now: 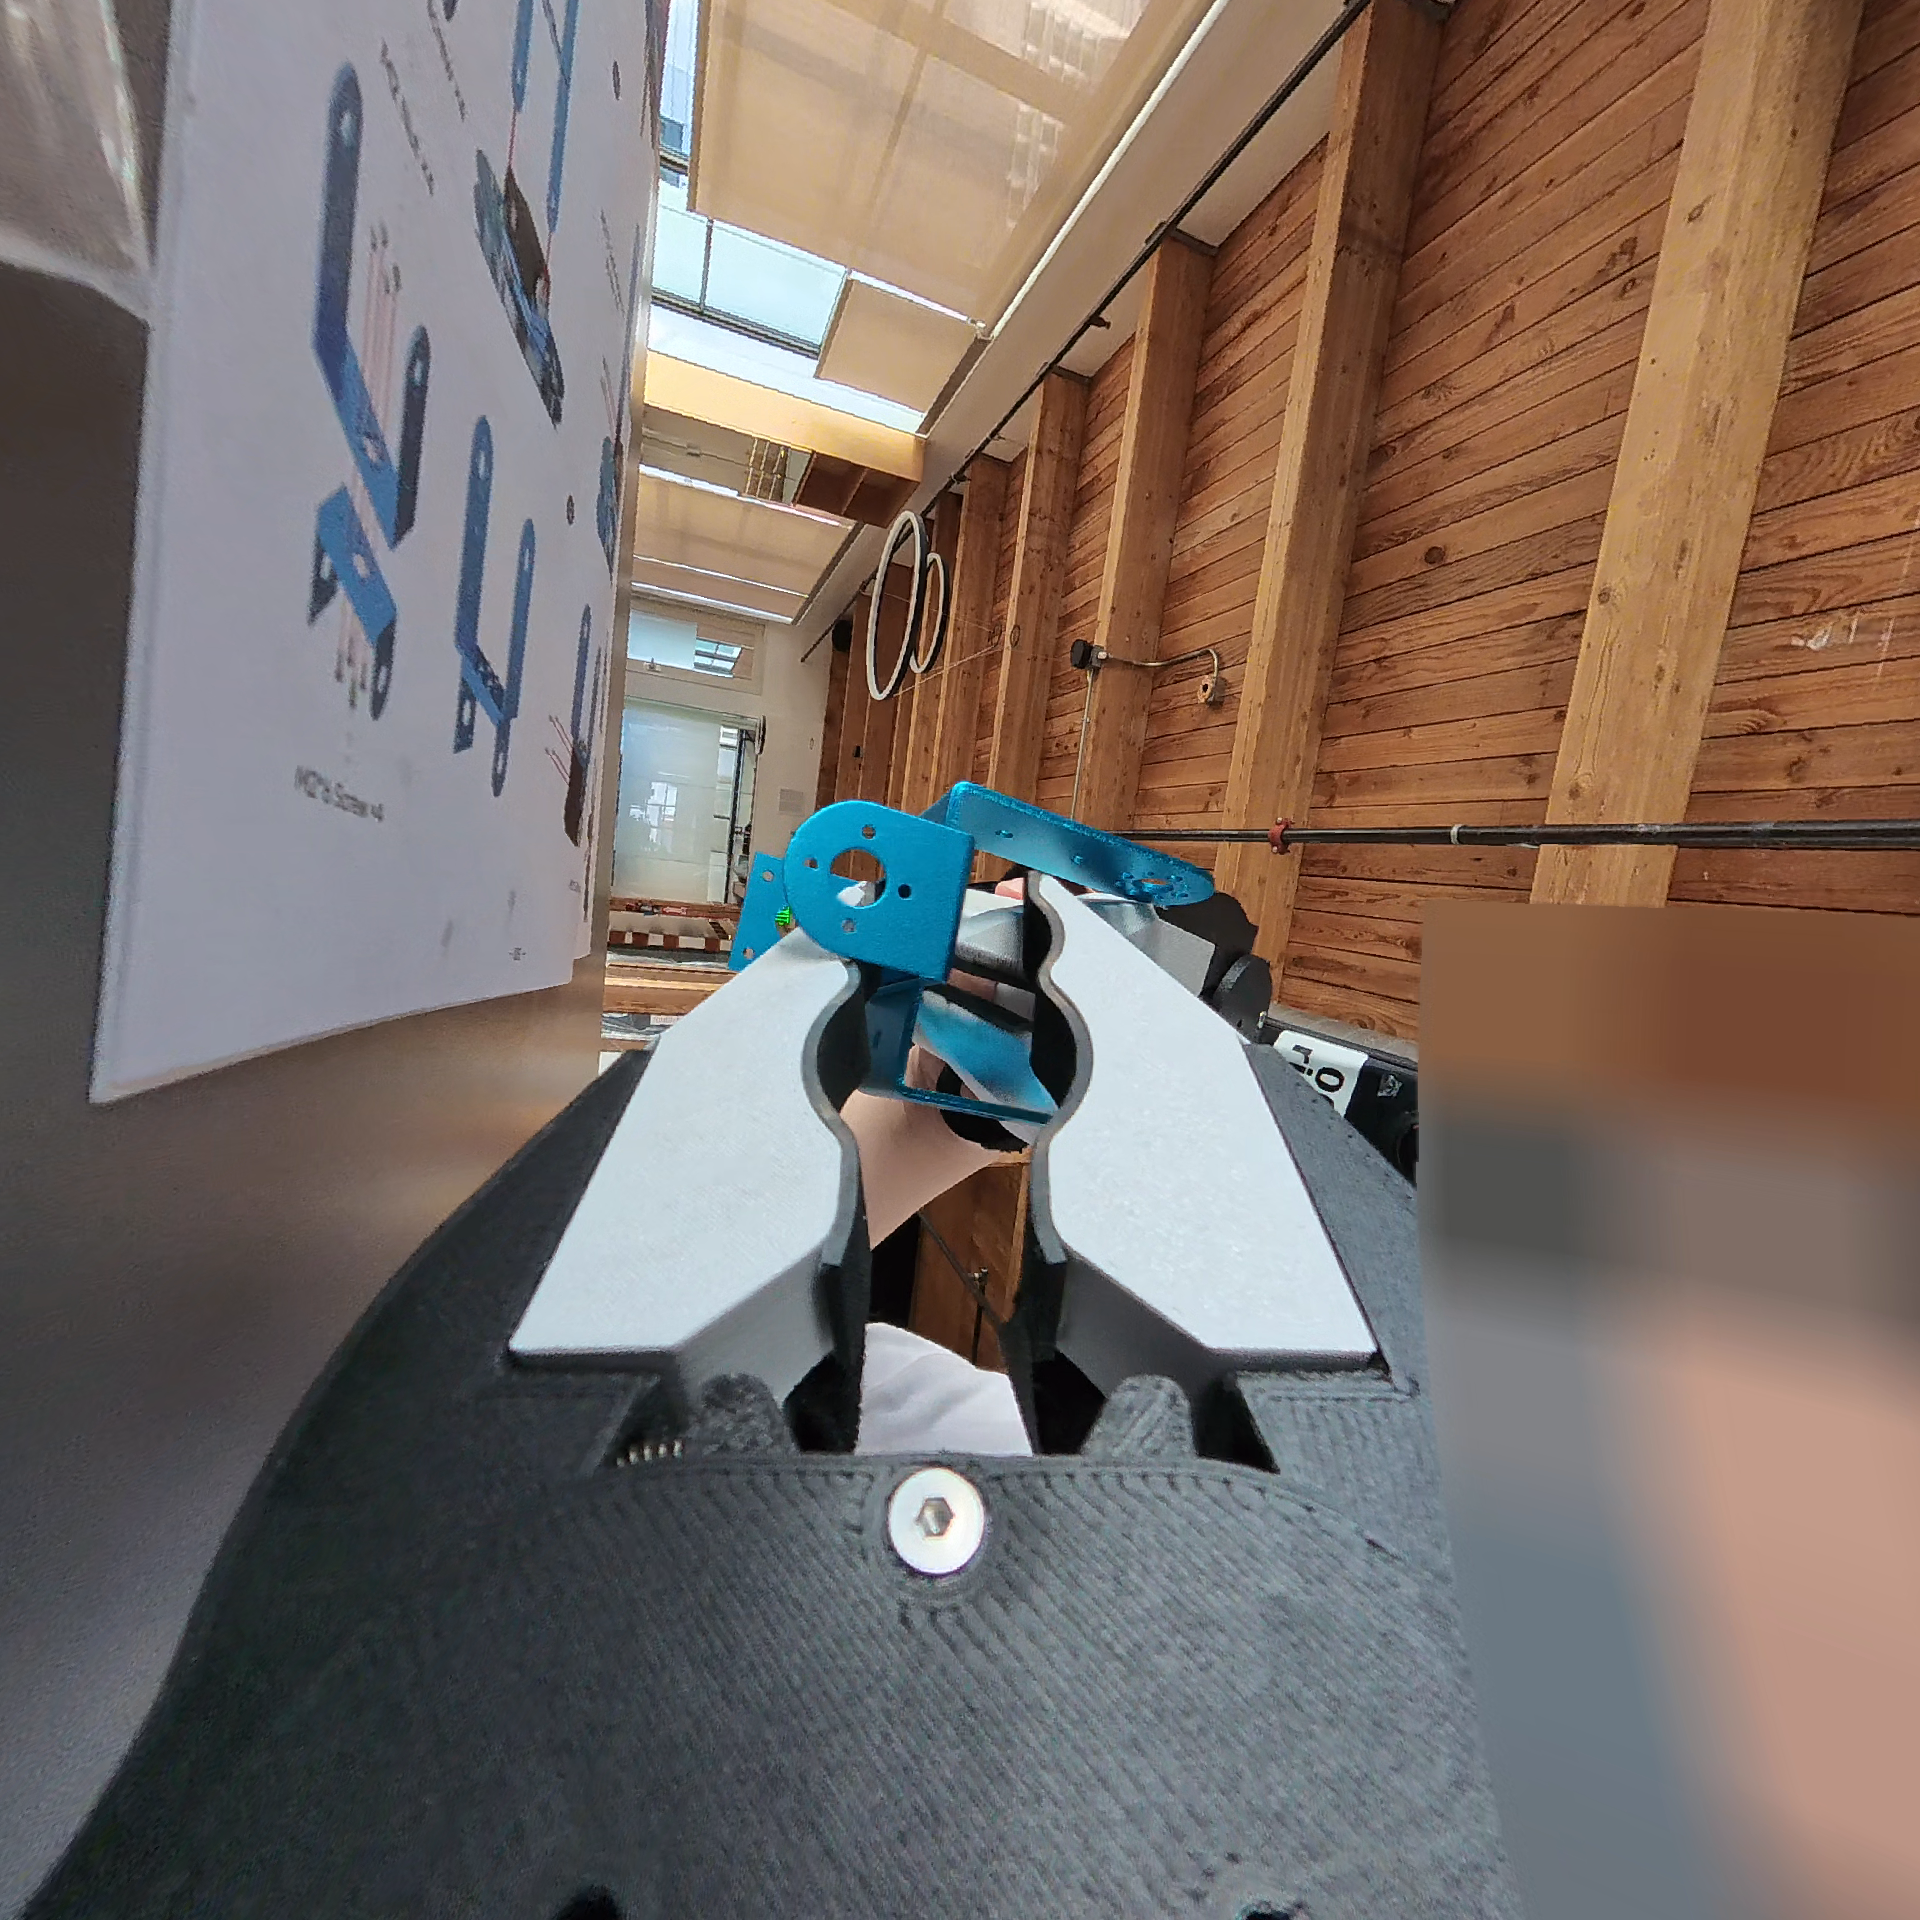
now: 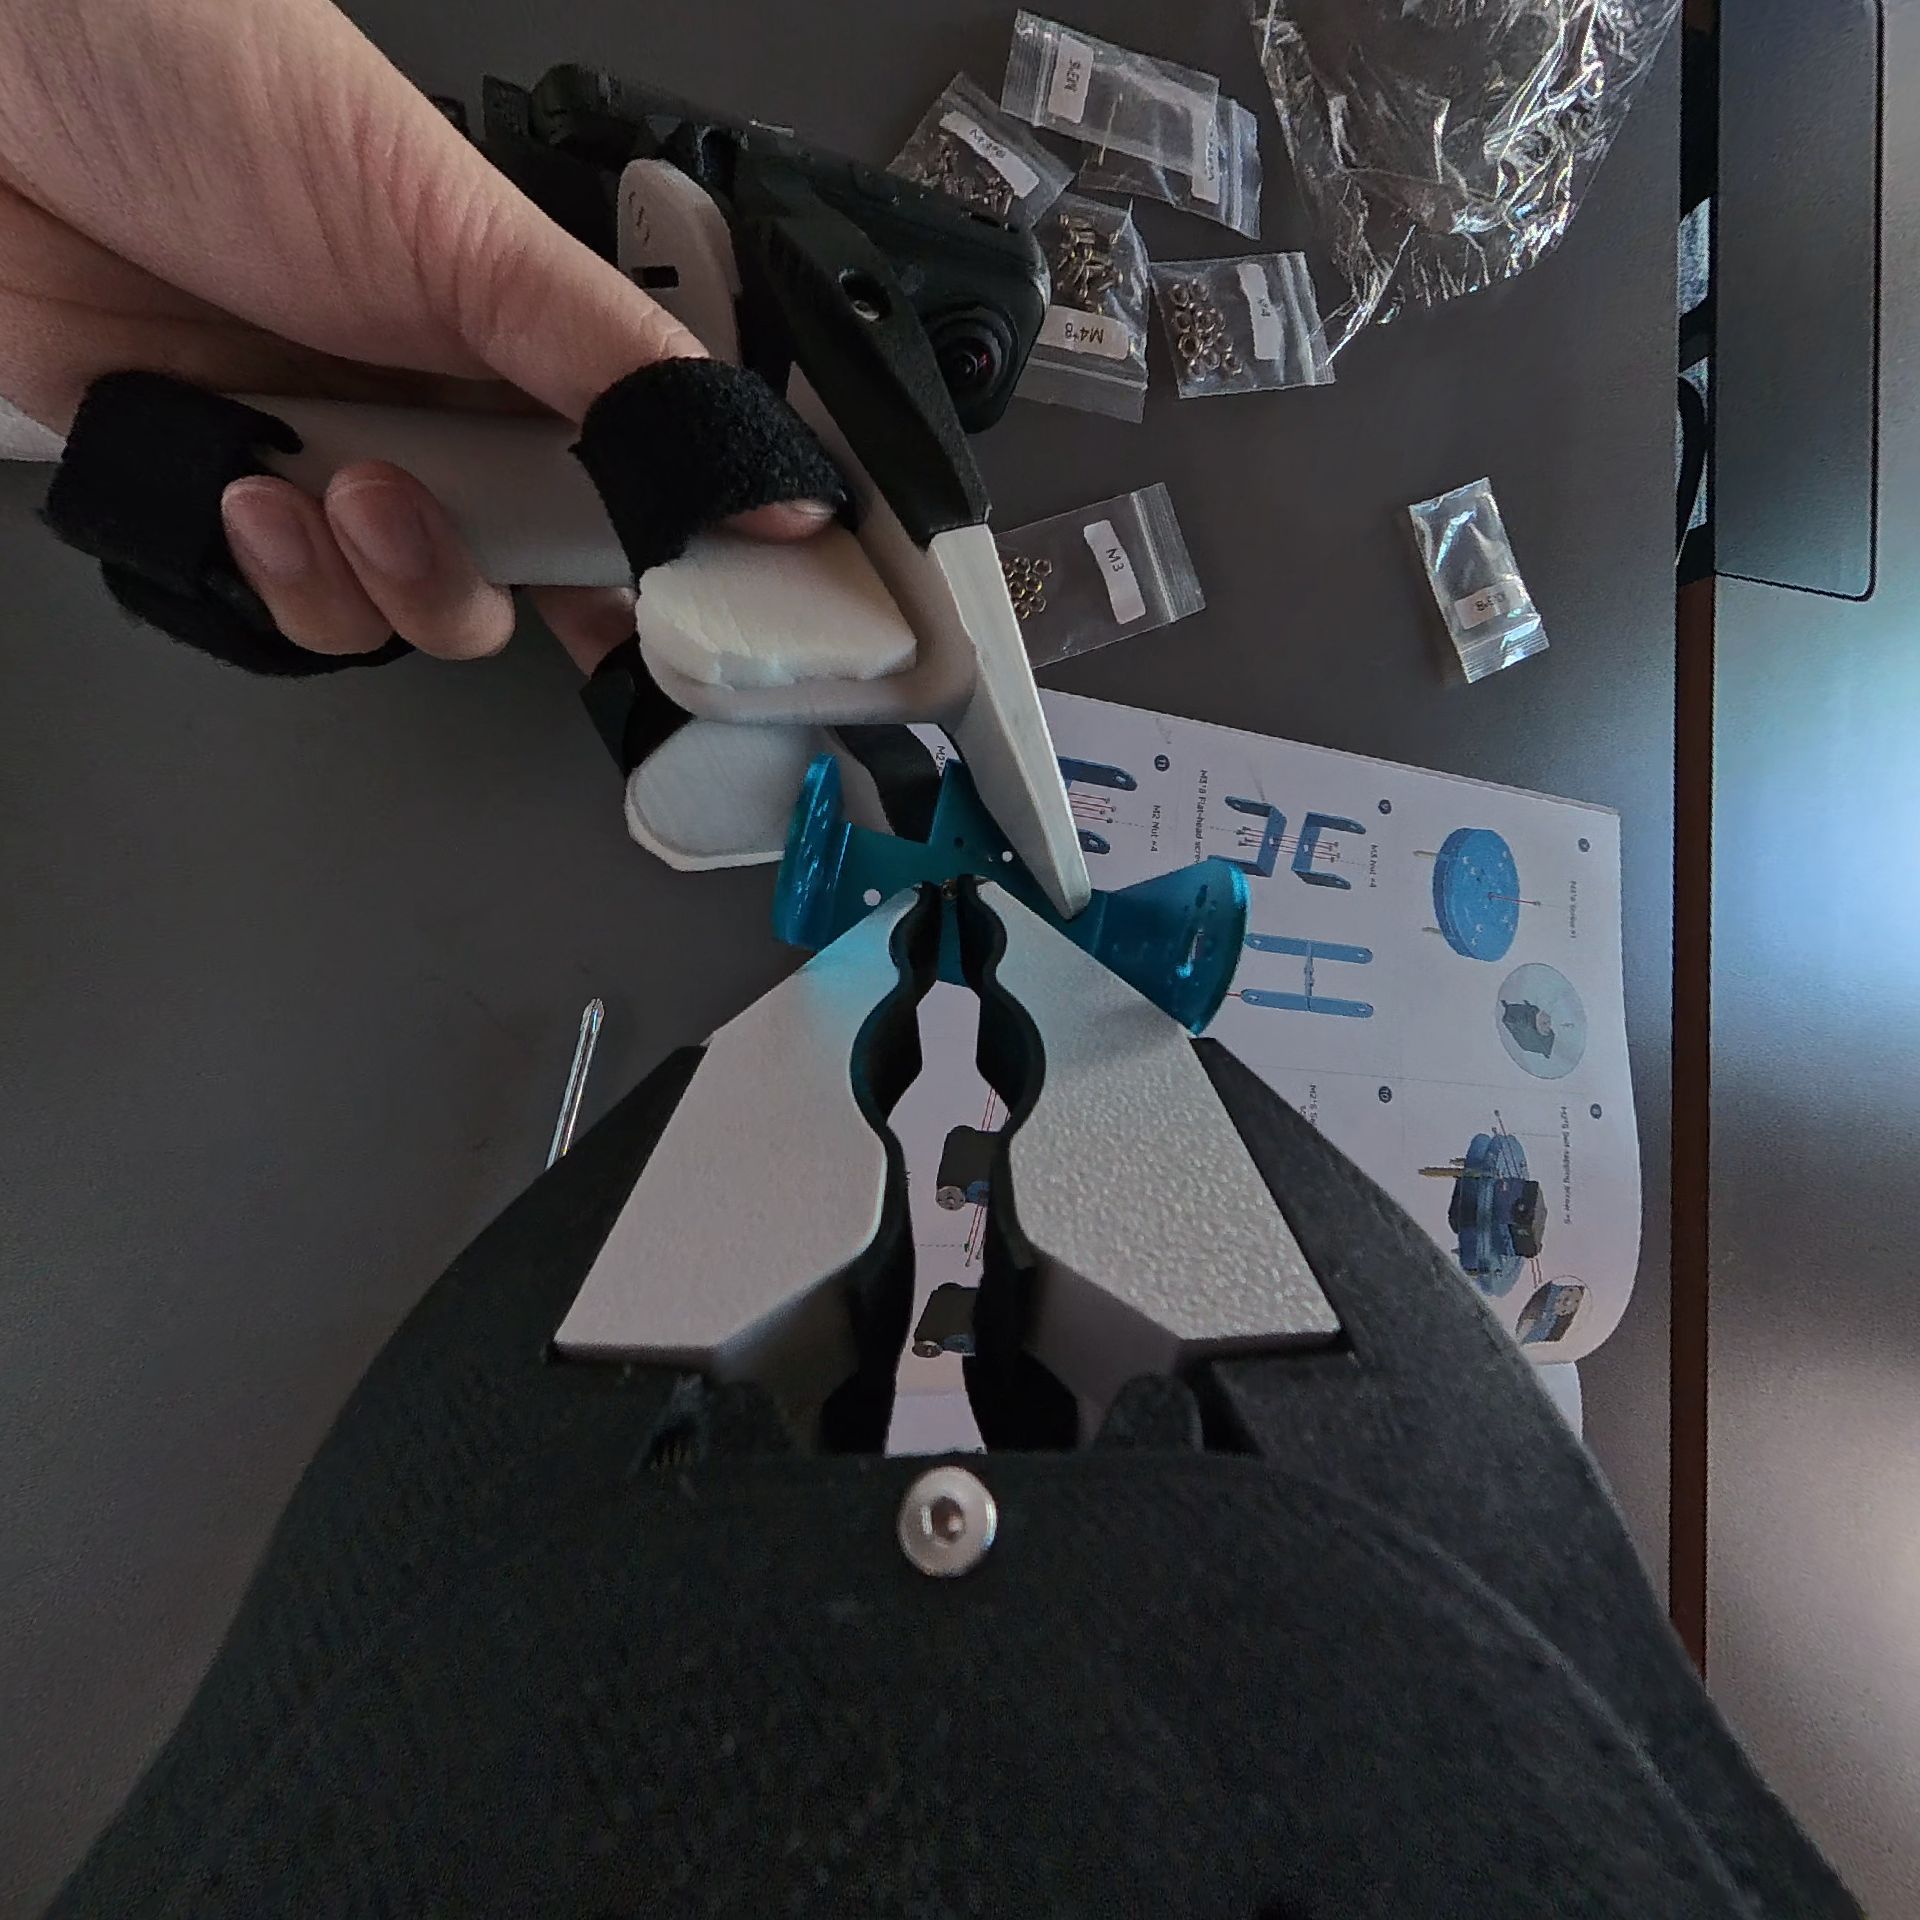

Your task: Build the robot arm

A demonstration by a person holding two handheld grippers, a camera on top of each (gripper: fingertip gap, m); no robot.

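Note:
A blue metal bracket assembly (image 1: 873, 894) with round holed ends is held in the air over the table. My left gripper (image 1: 951, 925) is shut on it, one finger on each side. In the right wrist view a hand (image 2: 312, 260) holds that left gripper, and one of its white fingers (image 2: 1023, 748) presses on the bracket (image 2: 1174, 935). My right gripper (image 2: 951, 891) is shut on a small brass-coloured fastener (image 2: 951, 885). It holds the fastener against the middle of the bracket. The bracket's underside is hidden.
An illustrated instruction sheet (image 2: 1351, 987) lies on the dark grey table (image 2: 312, 935) under the bracket. Several small bags of hardware (image 2: 1101, 281) and crumpled clear plastic (image 2: 1455, 135) lie beyond it. A screwdriver (image 2: 577, 1081) lies at left. The table edge (image 2: 1688, 935) runs along the right. The tips of both grippers are at nearly the same place.

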